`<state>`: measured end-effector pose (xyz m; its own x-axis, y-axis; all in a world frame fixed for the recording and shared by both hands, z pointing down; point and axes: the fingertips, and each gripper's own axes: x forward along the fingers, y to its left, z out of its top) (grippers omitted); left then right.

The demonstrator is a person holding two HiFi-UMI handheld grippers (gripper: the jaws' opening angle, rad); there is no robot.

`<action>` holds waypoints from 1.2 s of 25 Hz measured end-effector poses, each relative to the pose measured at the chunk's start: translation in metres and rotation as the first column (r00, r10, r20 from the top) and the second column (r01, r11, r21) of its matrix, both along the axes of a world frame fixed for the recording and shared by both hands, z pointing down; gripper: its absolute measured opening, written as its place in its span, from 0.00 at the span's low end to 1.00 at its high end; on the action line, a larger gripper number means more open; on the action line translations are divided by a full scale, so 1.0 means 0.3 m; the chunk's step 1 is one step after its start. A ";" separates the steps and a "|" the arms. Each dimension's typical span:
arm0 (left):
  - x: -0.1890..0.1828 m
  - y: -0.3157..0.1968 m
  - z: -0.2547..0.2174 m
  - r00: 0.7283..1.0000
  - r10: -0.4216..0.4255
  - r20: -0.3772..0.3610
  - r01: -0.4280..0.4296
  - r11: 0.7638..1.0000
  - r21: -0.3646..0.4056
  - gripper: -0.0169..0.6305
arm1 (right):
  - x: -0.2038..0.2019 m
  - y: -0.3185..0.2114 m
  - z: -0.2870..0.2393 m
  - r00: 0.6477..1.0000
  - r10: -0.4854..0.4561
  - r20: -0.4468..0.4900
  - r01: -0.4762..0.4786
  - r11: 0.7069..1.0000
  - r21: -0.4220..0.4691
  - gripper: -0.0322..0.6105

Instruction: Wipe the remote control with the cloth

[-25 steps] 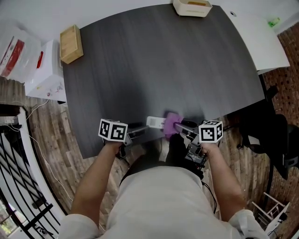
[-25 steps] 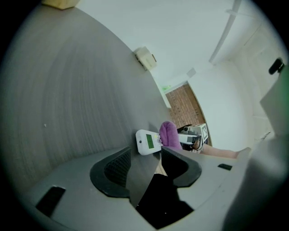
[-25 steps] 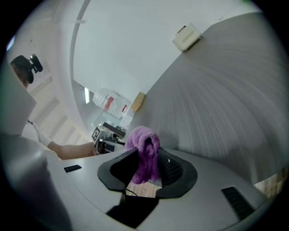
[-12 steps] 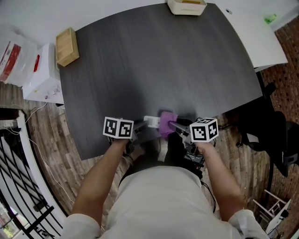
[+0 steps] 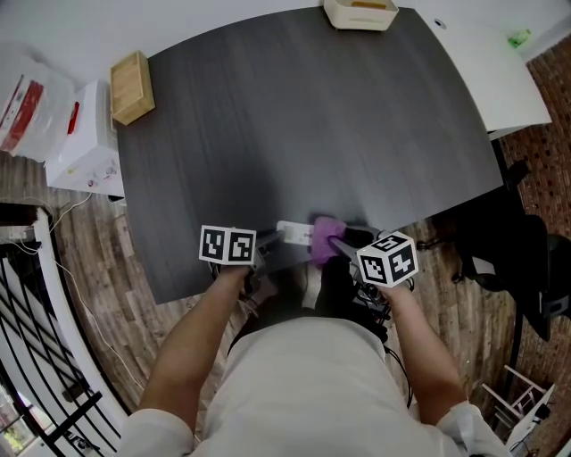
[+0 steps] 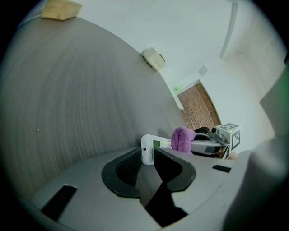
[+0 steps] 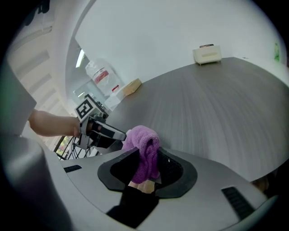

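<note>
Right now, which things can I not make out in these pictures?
- Remote control: one end lies under the cloth in the head view; its buttons are too small.
- Right gripper view: the cloth hides where it meets the remote control.
- Beige box: cut off by the head view's top edge.

My left claw, jaws just closing, pinches one end of the white remote control. The bunched purple cloth, clamped in my right claw, rests against the remote's other end.

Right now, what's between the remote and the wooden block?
Nothing, just bare dark table from the remote to the block. The head view shows it.
</note>
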<state>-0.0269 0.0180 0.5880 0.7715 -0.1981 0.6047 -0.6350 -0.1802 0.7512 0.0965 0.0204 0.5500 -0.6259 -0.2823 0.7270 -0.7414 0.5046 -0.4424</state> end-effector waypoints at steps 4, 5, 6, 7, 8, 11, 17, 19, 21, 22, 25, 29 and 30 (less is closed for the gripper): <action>0.001 0.000 0.001 1.000 0.000 0.002 0.000 1.000 0.003 0.16 | 0.029 -0.001 -0.003 0.999 0.038 -0.030 -0.038 0.999 0.003 0.25; 0.003 0.001 0.001 1.000 0.000 0.001 0.000 1.000 0.004 0.16 | 0.044 -0.002 -0.003 0.998 0.054 -0.044 -0.054 0.999 0.007 0.25; 0.003 0.001 0.002 1.000 0.000 0.000 0.000 1.000 0.005 0.16 | 0.065 -0.006 -0.002 0.995 0.074 -0.065 -0.073 0.997 0.013 0.25; 0.003 0.002 0.002 1.000 0.001 0.000 -0.001 1.000 0.007 0.16 | 0.092 -0.010 0.000 0.991 0.098 -0.093 -0.096 0.995 0.020 0.25; 0.002 0.004 0.002 1.000 0.005 0.001 -0.005 1.000 0.009 0.16 | 0.124 -0.014 0.004 0.984 0.124 -0.126 -0.121 0.992 0.029 0.25; 0.000 0.009 0.000 0.999 0.037 0.022 -0.038 0.999 0.028 0.16 | 0.208 -0.023 0.000 0.965 0.199 -0.173 -0.194 0.980 0.045 0.25; -0.002 0.001 -0.025 0.996 0.091 -0.011 -0.090 0.995 0.049 0.19 | 0.137 -0.003 -0.008 0.978 0.153 -0.145 -0.153 0.988 0.013 0.25; 0.008 0.003 -0.021 0.995 0.095 -0.017 -0.094 0.995 0.039 0.20 | 0.100 0.007 0.015 0.979 0.115 -0.170 -0.116 0.993 0.002 0.25; 0.018 0.000 -0.017 0.996 0.082 -0.035 -0.082 0.996 0.023 0.19 | 0.066 0.008 0.030 0.978 0.076 -0.192 -0.077 0.997 0.004 0.25; 0.022 -0.002 -0.018 0.996 0.074 -0.051 -0.073 0.997 0.017 0.19 | 0.052 0.006 0.035 0.978 0.059 -0.201 -0.058 0.998 0.008 0.25; 0.035 -0.002 -0.041 0.987 0.053 -0.151 -0.055 0.998 -0.006 0.19 | 0.031 -0.006 0.038 0.979 0.030 -0.204 -0.024 0.999 0.031 0.25; 0.038 -0.001 -0.110 0.925 -0.003 -0.379 -0.022 0.998 -0.062 0.18 | 0.035 -0.020 0.034 0.987 0.035 -0.157 -0.024 0.997 0.070 0.25; 0.038 -0.003 -0.122 0.909 -0.016 -0.416 -0.016 0.997 -0.073 0.18 | 0.036 -0.021 0.035 0.989 0.042 -0.143 -0.030 0.996 0.079 0.25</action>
